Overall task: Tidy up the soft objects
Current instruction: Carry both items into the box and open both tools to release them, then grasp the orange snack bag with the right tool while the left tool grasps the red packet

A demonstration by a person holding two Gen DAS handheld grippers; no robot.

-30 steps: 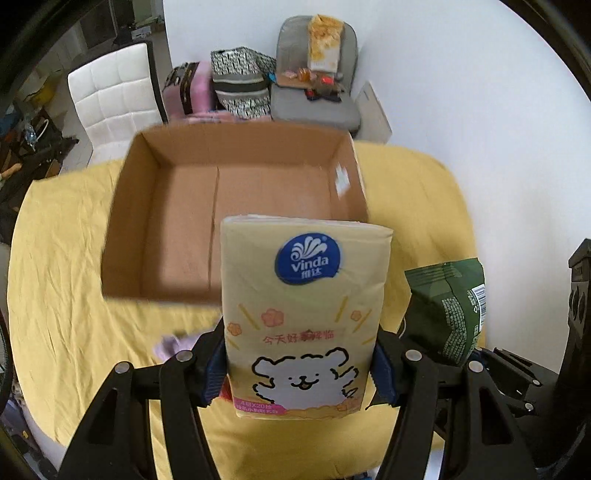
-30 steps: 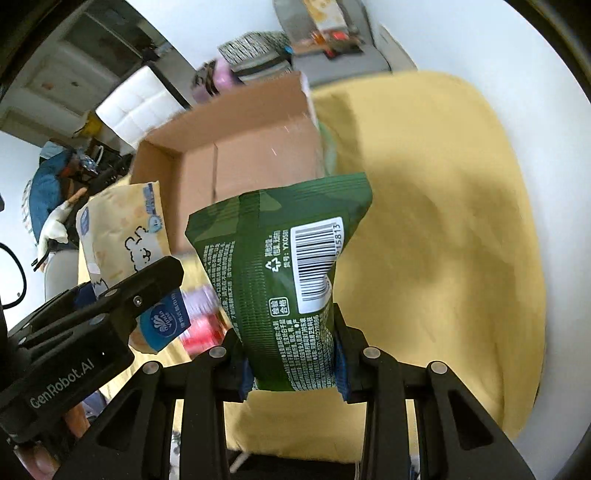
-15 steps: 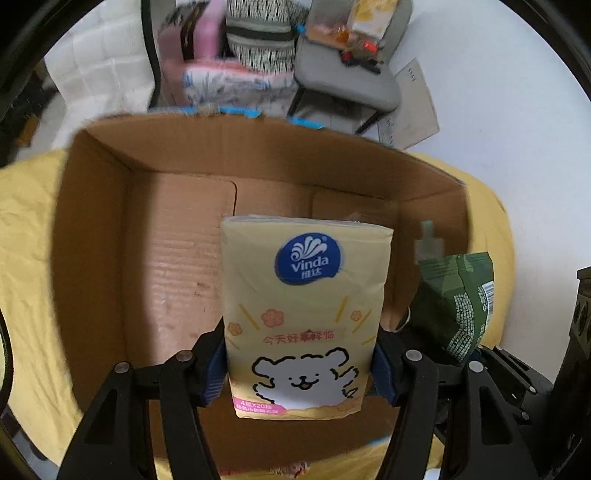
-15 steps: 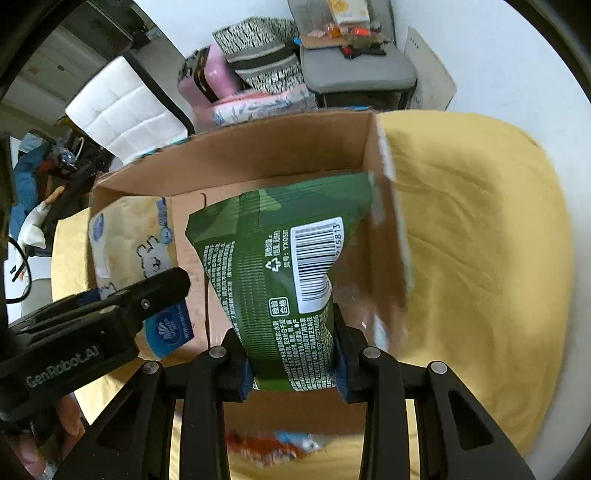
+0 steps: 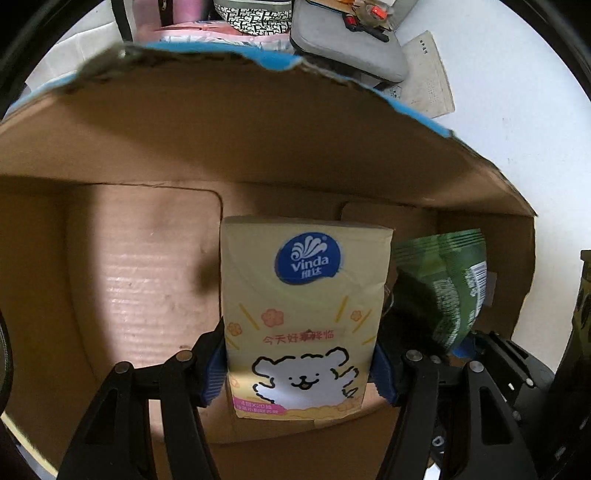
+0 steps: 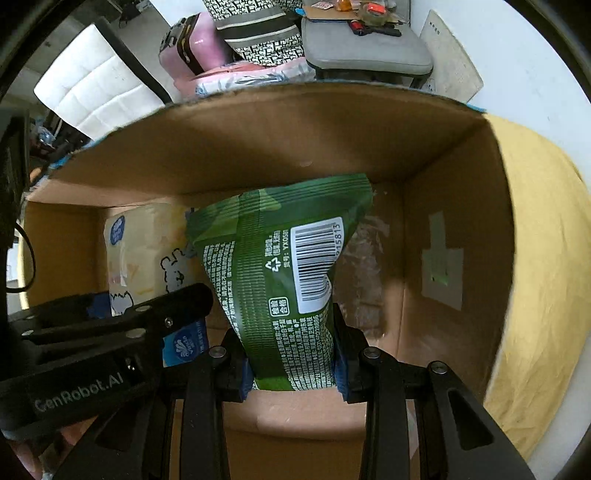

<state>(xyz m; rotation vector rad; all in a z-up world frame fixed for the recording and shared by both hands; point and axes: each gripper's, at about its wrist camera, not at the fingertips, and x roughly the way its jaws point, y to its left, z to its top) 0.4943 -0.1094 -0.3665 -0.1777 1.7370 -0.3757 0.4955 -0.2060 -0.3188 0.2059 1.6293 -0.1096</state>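
My left gripper point(image 5: 301, 363) is shut on a yellow Vinda tissue pack point(image 5: 304, 295) with a white bear print, held upright inside the open cardboard box point(image 5: 258, 147). My right gripper point(image 6: 293, 363) is shut on a green snack bag point(image 6: 280, 266) with a white barcode, also held inside the box point(image 6: 295, 136), near its right wall. The green bag shows to the right of the tissue pack in the left wrist view point(image 5: 447, 284). The tissue pack point(image 6: 144, 251) and left gripper point(image 6: 122, 321) show to the left in the right wrist view.
The box stands on a yellow tablecloth point(image 6: 543, 258). Behind it are a grey chair point(image 6: 365, 48) with small items, a pink suitcase point(image 6: 192, 48), patterned bags point(image 6: 255, 29) and a white padded chair point(image 6: 92, 96). A white wall is at the right.
Both grippers have moved forward and down into the box with their packs. The box walls now fill both views. Both grips are unchanged.
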